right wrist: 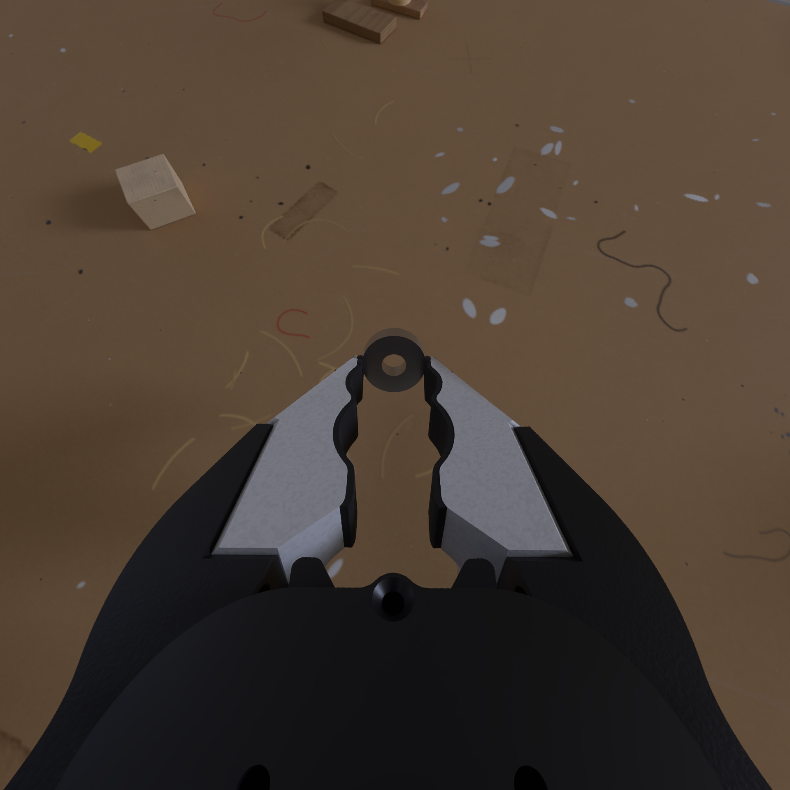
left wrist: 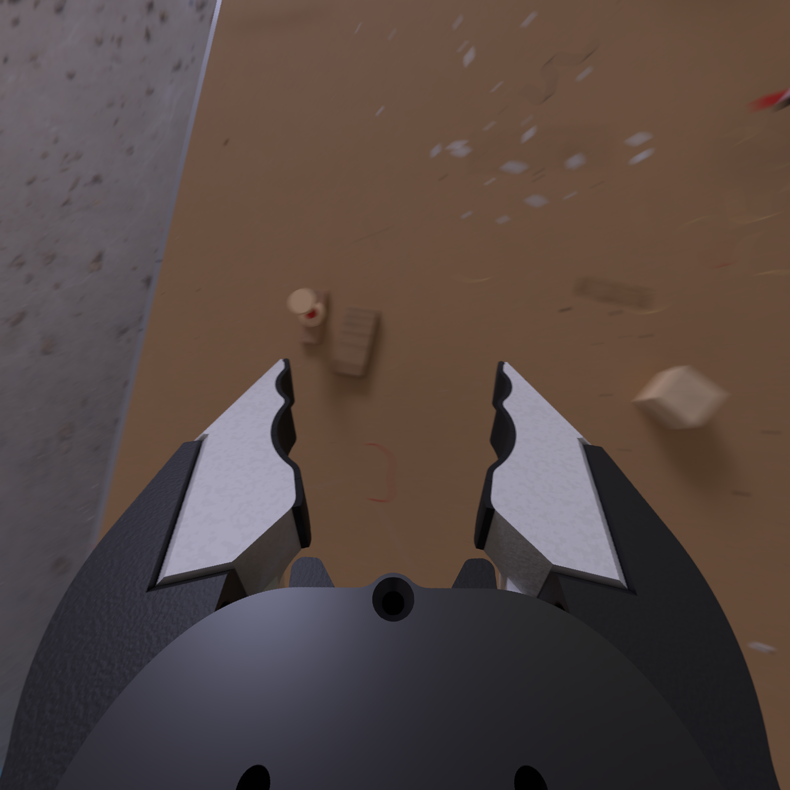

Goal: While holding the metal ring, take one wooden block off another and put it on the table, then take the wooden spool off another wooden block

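My right gripper (right wrist: 393,363) is shut on the grey metal ring (right wrist: 393,361), pinched at the fingertips above the table. My left gripper (left wrist: 393,363) is open and empty, high above the table. Beyond it a wooden spool (left wrist: 305,305) stands on a small wooden block (left wrist: 315,329), with a flat wooden block (left wrist: 355,342) lying beside it on the table. The flat block (right wrist: 361,21) and the spool's block (right wrist: 408,6) also show at the top edge of the right wrist view. A pale wooden cube (left wrist: 679,397) (right wrist: 154,192) lies apart on the table.
The brown table (left wrist: 470,256) is littered with white flecks, thread scraps and tape patches. Its left edge (left wrist: 188,213) borders a grey speckled floor. A yellow scrap (right wrist: 85,141) lies near the cube. A red thing (left wrist: 769,102) shows at the far right.
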`<state>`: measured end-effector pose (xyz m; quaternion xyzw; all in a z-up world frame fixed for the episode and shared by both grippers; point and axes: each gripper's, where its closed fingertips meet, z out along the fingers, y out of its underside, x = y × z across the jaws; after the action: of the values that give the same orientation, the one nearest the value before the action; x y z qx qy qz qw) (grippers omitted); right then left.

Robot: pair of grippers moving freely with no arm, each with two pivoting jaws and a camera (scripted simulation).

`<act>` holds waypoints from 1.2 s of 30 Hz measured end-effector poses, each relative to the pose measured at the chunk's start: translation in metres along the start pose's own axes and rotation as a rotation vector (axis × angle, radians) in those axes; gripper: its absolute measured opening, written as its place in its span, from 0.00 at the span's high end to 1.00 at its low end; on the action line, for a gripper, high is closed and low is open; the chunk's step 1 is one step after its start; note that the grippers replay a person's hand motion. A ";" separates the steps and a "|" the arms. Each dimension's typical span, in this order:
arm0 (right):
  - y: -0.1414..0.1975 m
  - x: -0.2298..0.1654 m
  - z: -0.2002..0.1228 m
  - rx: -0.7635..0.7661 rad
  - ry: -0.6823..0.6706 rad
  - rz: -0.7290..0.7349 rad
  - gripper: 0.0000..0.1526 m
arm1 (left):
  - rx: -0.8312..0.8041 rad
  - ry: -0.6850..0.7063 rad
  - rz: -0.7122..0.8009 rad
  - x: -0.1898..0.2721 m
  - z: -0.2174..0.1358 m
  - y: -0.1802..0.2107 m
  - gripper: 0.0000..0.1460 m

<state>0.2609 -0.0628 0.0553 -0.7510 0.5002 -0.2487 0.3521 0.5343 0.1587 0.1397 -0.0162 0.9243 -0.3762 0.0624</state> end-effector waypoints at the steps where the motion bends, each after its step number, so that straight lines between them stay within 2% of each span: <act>1: -0.002 -0.001 0.002 -0.006 -0.006 -0.002 0.82 | -0.037 -0.025 0.021 -0.020 0.018 0.007 0.31; 5: -0.013 -0.007 0.009 -0.020 -0.011 -0.015 0.82 | -0.156 0.016 0.041 -0.058 0.101 0.027 0.31; 8: -0.021 -0.011 0.012 -0.020 -0.009 -0.015 0.82 | -0.207 0.059 0.015 -0.071 0.140 0.030 0.37; 13: -0.023 -0.017 0.014 -0.022 -0.018 -0.017 0.82 | -0.223 0.057 0.028 -0.080 0.156 0.031 0.54; 14: -0.021 -0.017 0.014 -0.027 -0.021 -0.016 0.82 | -0.221 0.069 0.036 -0.078 0.156 0.030 0.60; 16: -0.018 -0.016 0.015 -0.036 -0.027 -0.013 0.82 | -0.217 0.063 0.064 -0.076 0.157 0.031 0.80; 17: -0.016 -0.015 0.014 -0.040 -0.028 -0.013 0.82 | -0.214 0.054 0.072 -0.075 0.157 0.032 0.84; 18: -0.015 -0.014 0.014 -0.040 -0.027 -0.013 0.82 | -0.212 0.054 0.070 -0.074 0.156 0.033 0.84; 22: -0.015 -0.011 0.009 -0.019 -0.026 -0.007 0.82 | -0.198 0.075 0.027 -0.066 0.137 0.035 0.84; 24: -0.015 -0.011 0.007 -0.012 -0.029 -0.006 0.82 | -0.153 0.066 0.018 -0.056 0.107 0.025 0.84; 26: -0.015 -0.011 0.005 -0.009 -0.030 -0.011 0.82 | -0.070 0.051 0.051 -0.034 0.058 0.008 0.84; 29: -0.012 -0.011 0.003 -0.008 -0.035 -0.021 0.82 | -0.004 0.112 0.132 0.033 -0.018 0.000 0.84; 31: -0.010 -0.011 0.004 -0.013 -0.034 -0.026 0.82 | -0.006 0.194 0.198 0.095 -0.048 0.010 0.84; 33: -0.010 -0.011 0.005 -0.010 -0.034 -0.027 0.82 | 0.021 0.300 0.269 0.159 -0.053 0.025 0.84; 36: -0.010 -0.014 0.008 -0.002 -0.044 -0.014 0.82 | -0.053 0.347 0.360 0.221 -0.025 0.055 0.84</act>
<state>0.2671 -0.0457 0.0575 -0.7601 0.4873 -0.2343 0.3604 0.3125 0.1986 0.0961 0.2118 0.9187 -0.3319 -0.0317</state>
